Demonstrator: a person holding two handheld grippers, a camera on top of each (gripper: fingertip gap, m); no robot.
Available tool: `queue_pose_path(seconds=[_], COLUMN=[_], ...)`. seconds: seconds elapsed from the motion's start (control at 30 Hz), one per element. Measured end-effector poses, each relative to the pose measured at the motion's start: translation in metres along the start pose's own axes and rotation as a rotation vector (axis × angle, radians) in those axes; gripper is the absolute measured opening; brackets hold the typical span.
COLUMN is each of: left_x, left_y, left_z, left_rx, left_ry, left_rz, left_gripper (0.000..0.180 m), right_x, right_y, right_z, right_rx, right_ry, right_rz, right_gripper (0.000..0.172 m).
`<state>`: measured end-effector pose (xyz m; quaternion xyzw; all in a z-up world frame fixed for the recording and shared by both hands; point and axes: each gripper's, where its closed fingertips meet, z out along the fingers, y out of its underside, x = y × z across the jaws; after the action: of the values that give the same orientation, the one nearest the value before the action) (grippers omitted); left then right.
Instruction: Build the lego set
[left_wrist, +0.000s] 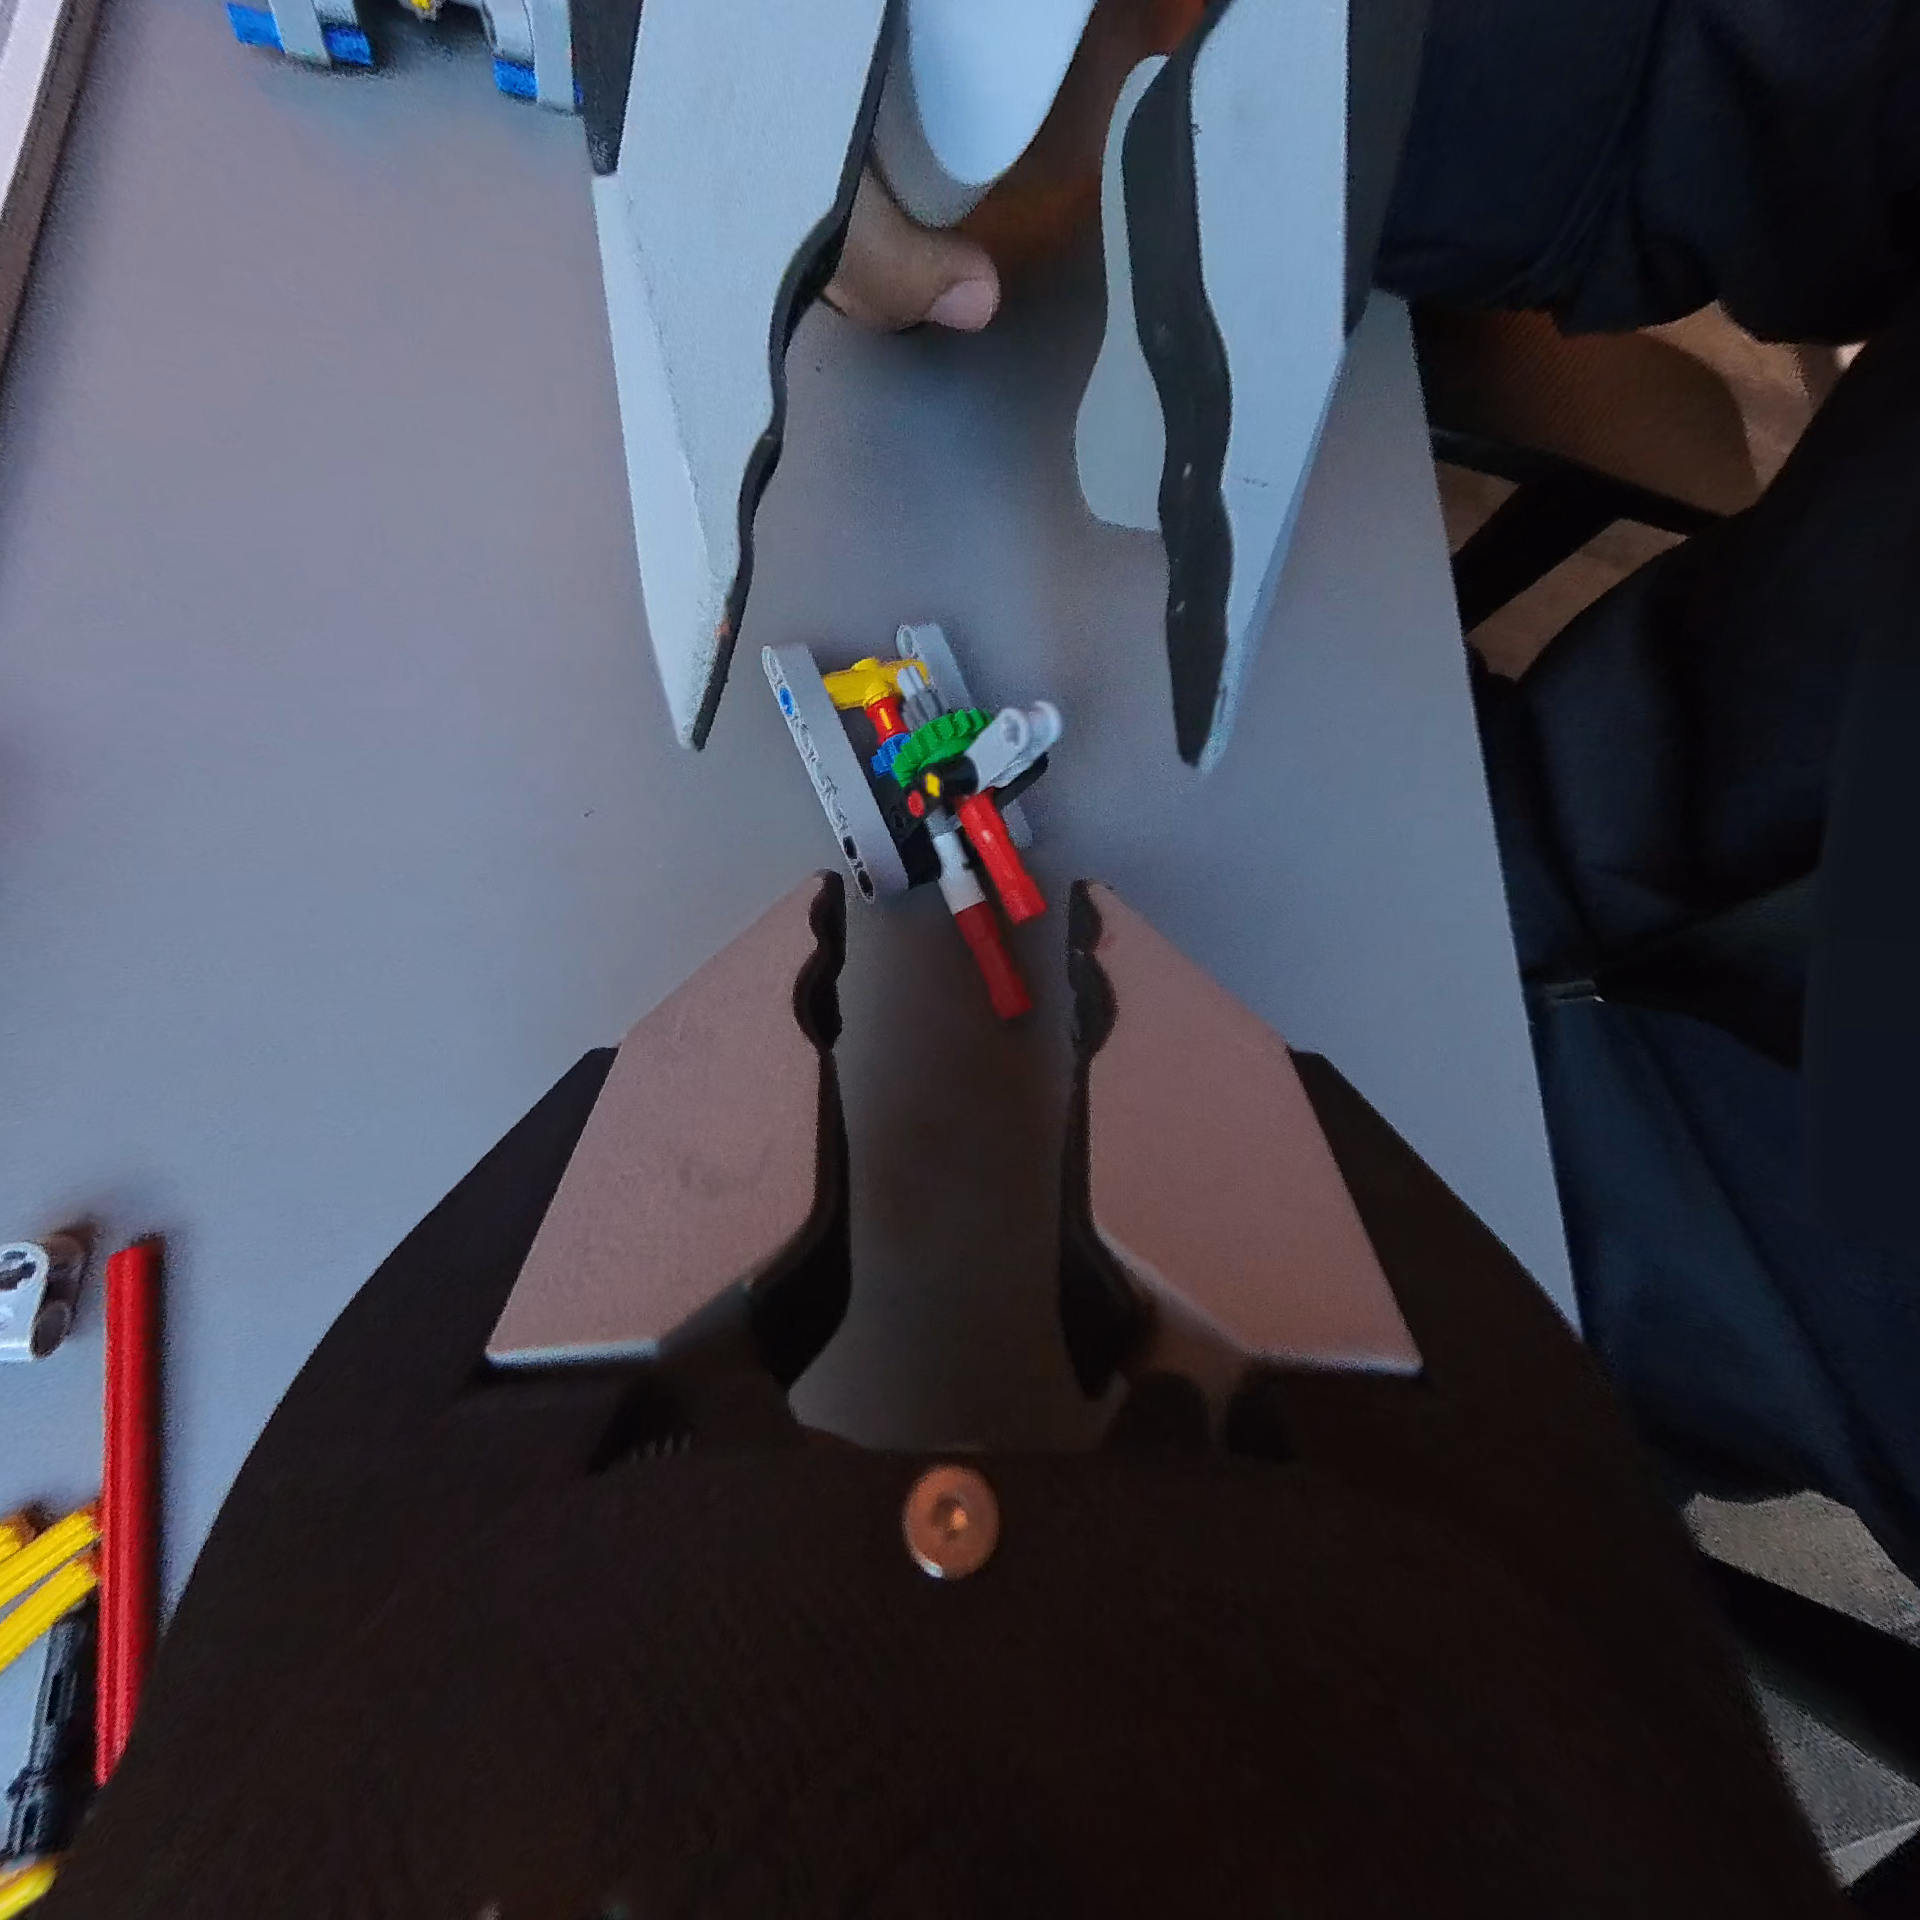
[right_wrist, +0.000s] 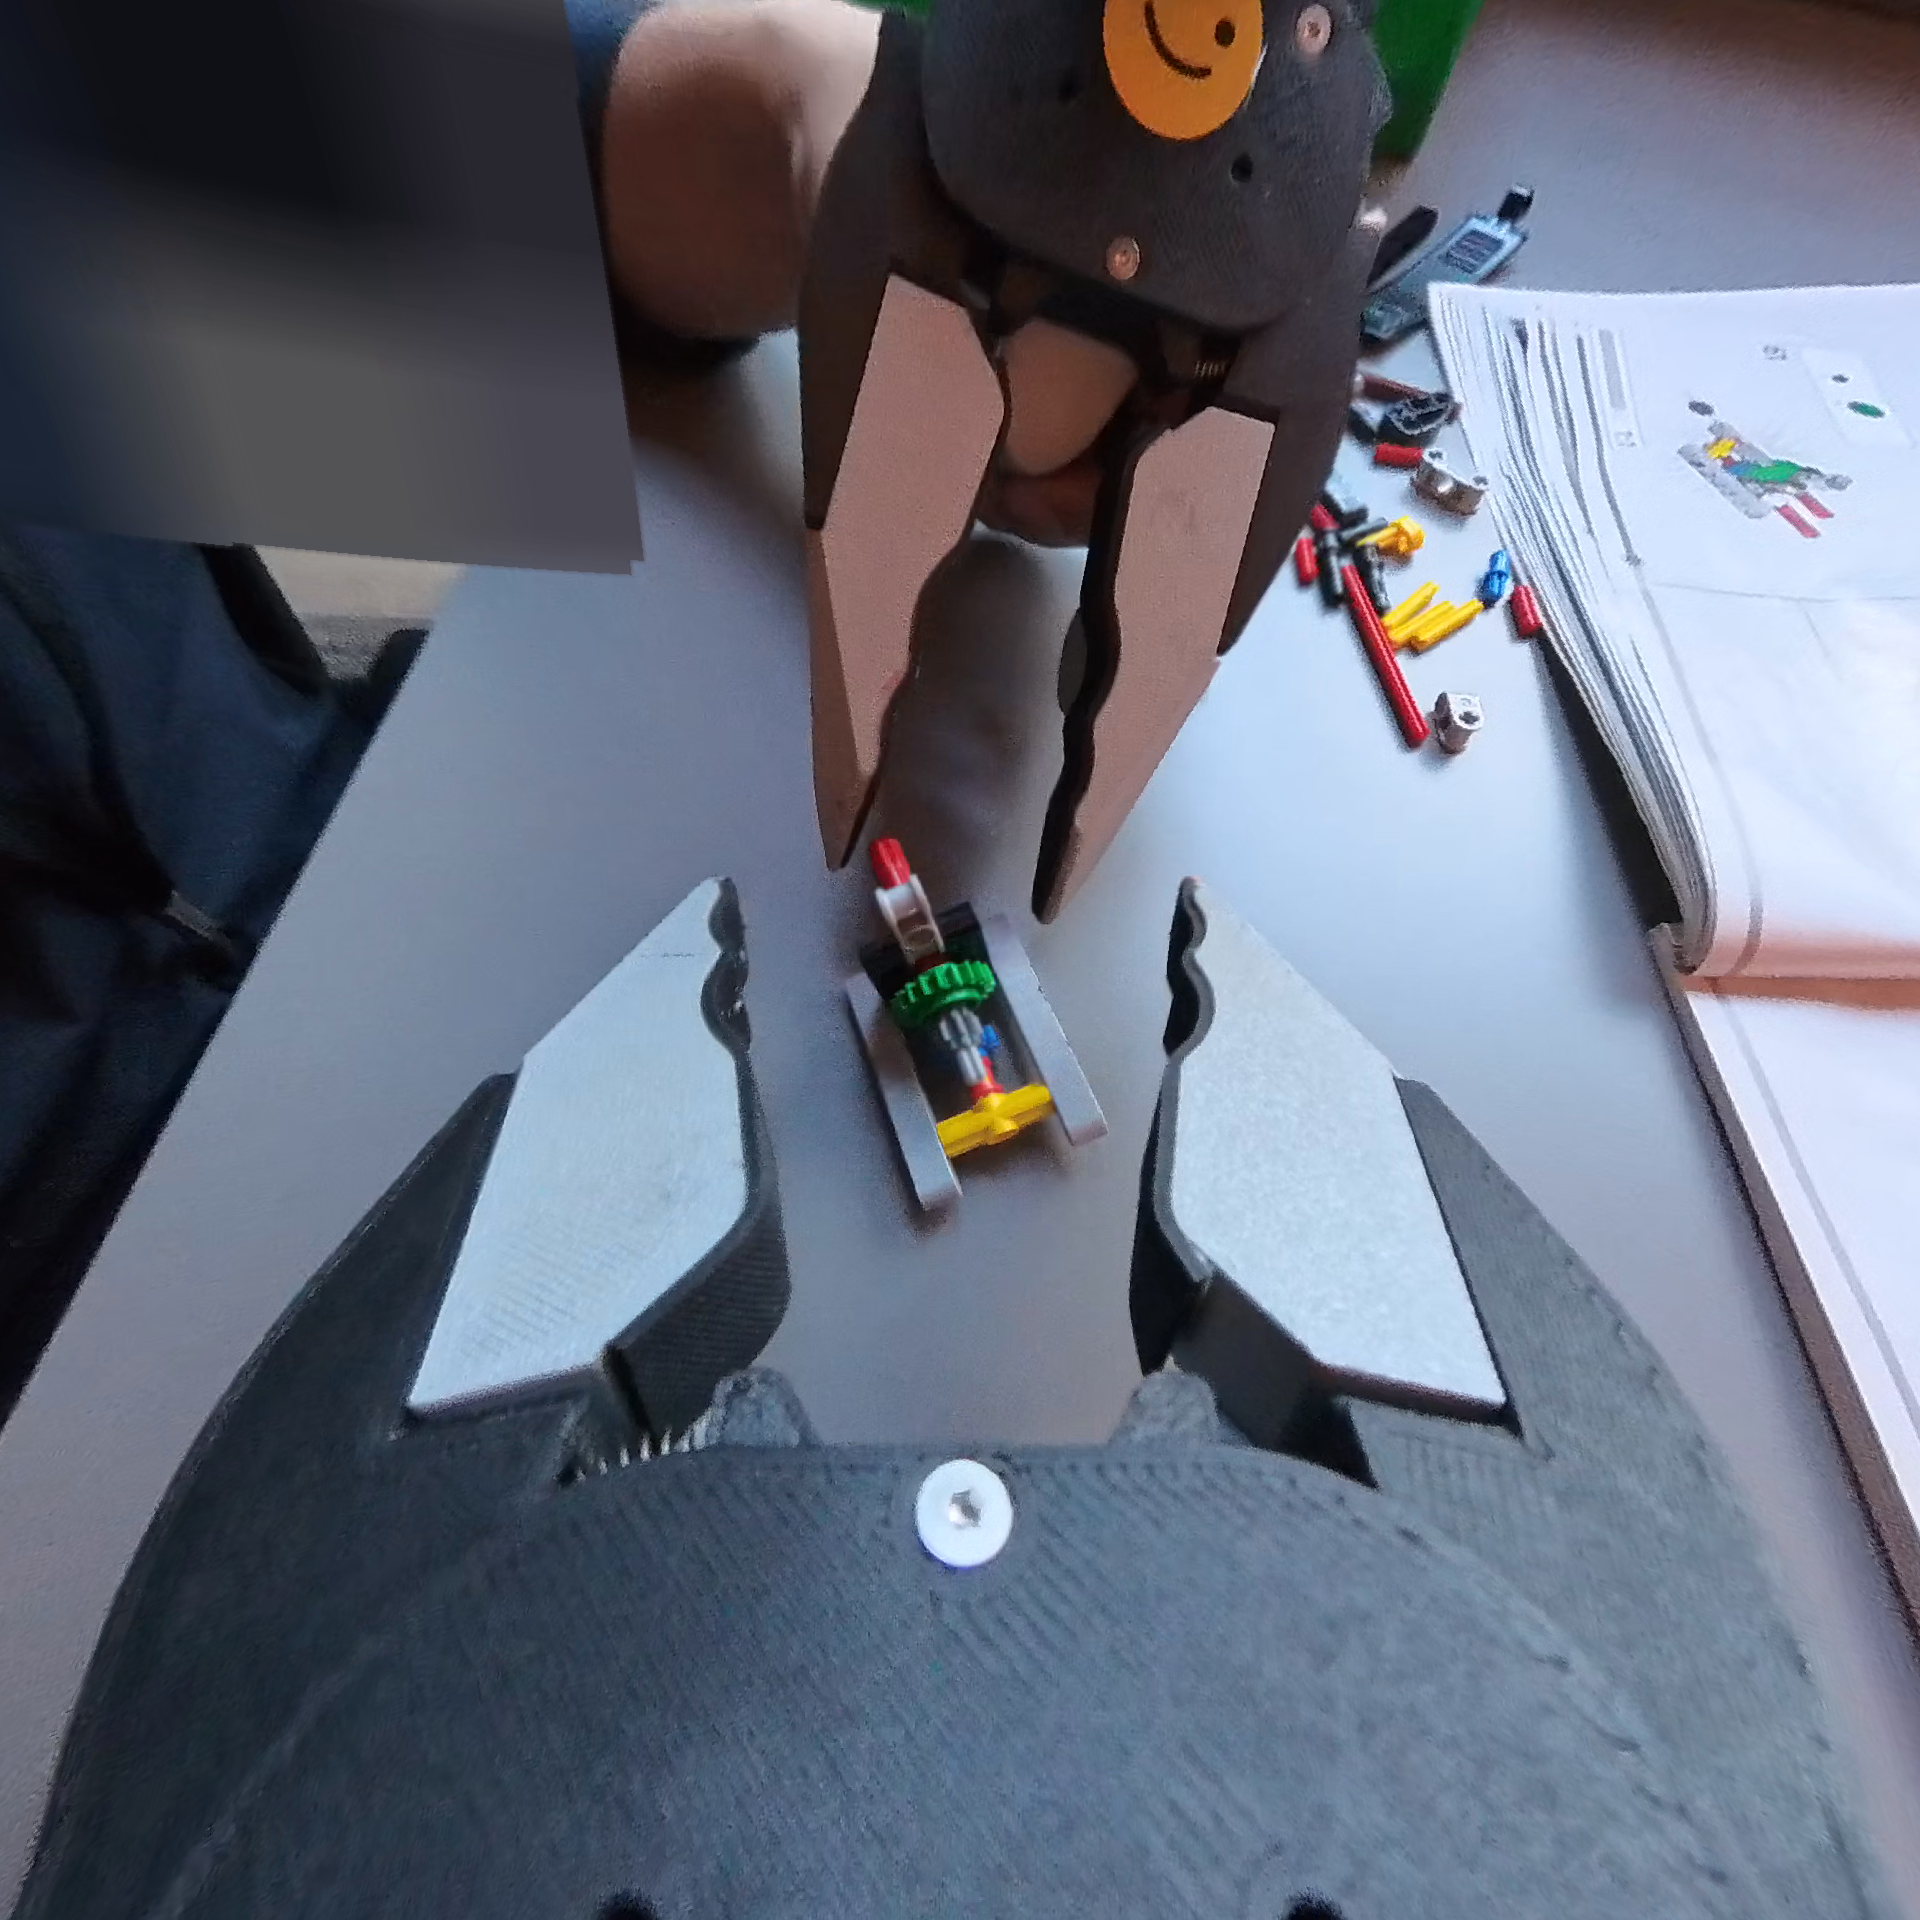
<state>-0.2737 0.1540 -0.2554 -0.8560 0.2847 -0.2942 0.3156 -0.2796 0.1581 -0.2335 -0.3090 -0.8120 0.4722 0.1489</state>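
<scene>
A small brick assembly (left_wrist: 914, 769) lies on the grey table (left_wrist: 312, 727). It has two grey beams, a green gear, a yellow cross piece and red axles. My left gripper (left_wrist: 958, 891), with brown fingers, is open. The red axle ends (left_wrist: 997, 966) reach between its fingertips, and neither pad touches them. My right gripper (right_wrist: 956, 891), with grey fingers, is wide open and empty. The assembly (right_wrist: 971, 1049) lies between its tips with a gap on each side. The two grippers face each other across it: the right gripper (left_wrist: 948, 748) shows in the left wrist view and the left gripper (right_wrist: 940, 888) in the right wrist view.
Loose parts lie at the left: a long red axle (left_wrist: 130, 1455) and yellow axles (left_wrist: 42, 1569). In the right wrist view, more loose parts (right_wrist: 1382, 592) lie beside an open instruction booklet (right_wrist: 1714, 644). A dark device (right_wrist: 1455, 260) lies behind them. The table edge (left_wrist: 1455, 727) is close, with a person seated beyond it. Left and right tips are no more than a few centimetres apart. The dark device (right_wrist: 1455, 260) is about equally far from each gripper, around 30 cm.
</scene>
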Motion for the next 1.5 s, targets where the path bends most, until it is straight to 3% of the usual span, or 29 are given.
queue_pose_path(seconds=[0.23,0.53,0.67,0.9,1.17,1.27,1.4,1.5], left_x=[-0.003,-0.013,-0.011,-0.013,-0.005,-0.002,-0.011,-0.013], left_y=[-0.006,0.009,0.018,0.027,0.022,0.022,0.025,0.023], left_z=[-0.021,-0.038,-0.029,-0.009,0.0,-0.001,-0.014,-0.012], left_rx=[0.07,0.079,0.012,-0.091,-0.064,-0.062,-0.075,-0.053], left_ry=[-0.014,-0.007,-0.038,-0.183,-0.146,-0.134,-0.206,-0.182], left_rz=[-0.009,-0.053,0.025,0.275,0.3,0.343,0.437,0.386], left_gripper=[0.051,0.055,0.058,0.065,0.059,0.048,0.041,0.042], right_x=[0.005,0.017,0.015,0.006,-0.007,-0.006,-0.005,-0.006], right_y=[0.022,0.036,0.048,0.052,0.053,0.052,0.052,0.05], right_z=[-0.01,-0.028,-0.032,-0.033,-0.016,-0.015,-0.016,-0.013], right_rx=[-0.101,-0.124,-0.17,-0.211,-0.224,-0.214,-0.208,-0.193], right_ry=[0.022,0.047,0.033,0.01,-0.046,-0.049,-0.048,-0.059], right_rz=[-0.009,0.048,0.063,0.043,0.012,0.013,0.021,0.027], right_gripper=[0.079,0.078,0.077,0.051,0.044,0.043,0.044,0.044])
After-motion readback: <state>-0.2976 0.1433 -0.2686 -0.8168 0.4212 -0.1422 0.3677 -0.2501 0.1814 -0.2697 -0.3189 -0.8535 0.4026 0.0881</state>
